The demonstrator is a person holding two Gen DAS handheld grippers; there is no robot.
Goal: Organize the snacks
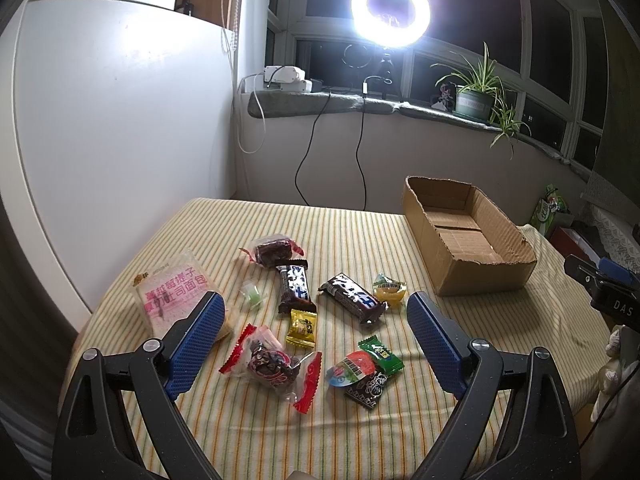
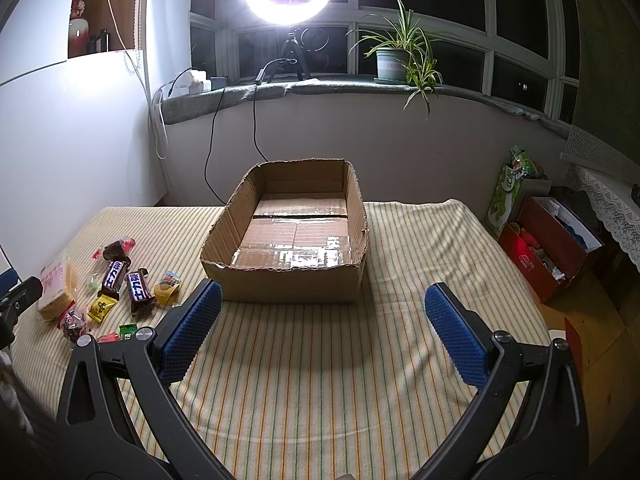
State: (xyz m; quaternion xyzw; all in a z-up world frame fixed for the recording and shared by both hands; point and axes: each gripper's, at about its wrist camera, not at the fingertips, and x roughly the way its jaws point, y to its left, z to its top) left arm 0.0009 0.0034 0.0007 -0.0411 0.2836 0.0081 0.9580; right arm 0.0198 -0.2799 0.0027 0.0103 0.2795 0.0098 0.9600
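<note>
Several wrapped snacks lie on the striped tablecloth [image 1: 248, 420]: a pink bread pack [image 1: 170, 294], two dark chocolate bars [image 1: 296, 286] [image 1: 354, 298], a yellow candy [image 1: 302, 328], a red-ended date pack [image 1: 272, 362] and a green candy [image 1: 380, 354]. My left gripper [image 1: 316, 312] is open and empty above them. An empty cardboard box [image 2: 292, 236] stands on the table. My right gripper [image 2: 322, 300] is open and empty just in front of the box. The snacks lie to its left, among them a chocolate bar [image 2: 138, 290].
A bright ring light [image 1: 390, 10] and a potted plant [image 1: 476, 98] stand on the window sill behind the table. A white wall [image 1: 120, 140] is at the left. A red box [image 2: 548, 248] and bags sit on the floor at the right.
</note>
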